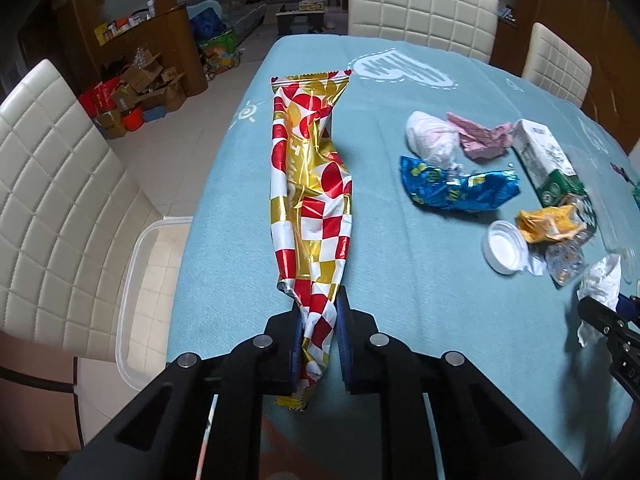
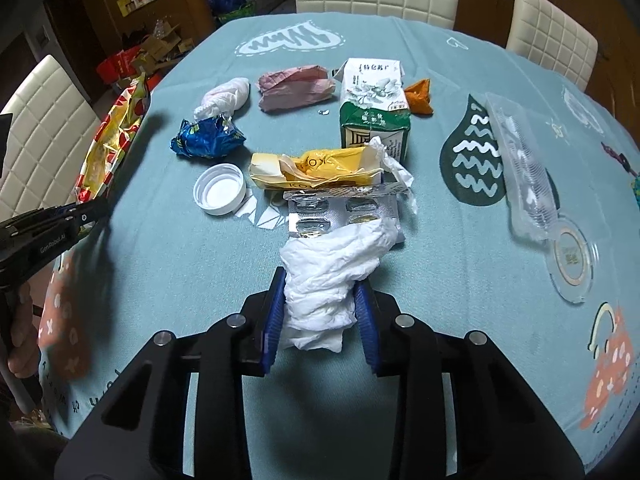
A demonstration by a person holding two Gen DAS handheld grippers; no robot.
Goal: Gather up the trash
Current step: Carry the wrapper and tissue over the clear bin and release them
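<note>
Left wrist: left gripper [image 1: 319, 312], tilted down, pinches checkered wrapper [image 1: 310, 184].

Left wrist view: close over table's [image 1: 400, 280] left edge, angled down along it toward far chairs. Right wrist view: same tilt, close over table's [image 2: 160, 280] near middle. Shared: white cap [image 1: 505, 251] [image 2: 219, 189], blue wrapper [image 1: 456, 188] [image 2: 206, 138], carton [image 1: 544, 160] [image 2: 374, 108].

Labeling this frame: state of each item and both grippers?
left gripper: shut on red-gold wrapper
right gripper: shut on white tissue
white cap: open side up
milk carton: lying, crushed
blister pack: partly under tissue
</note>
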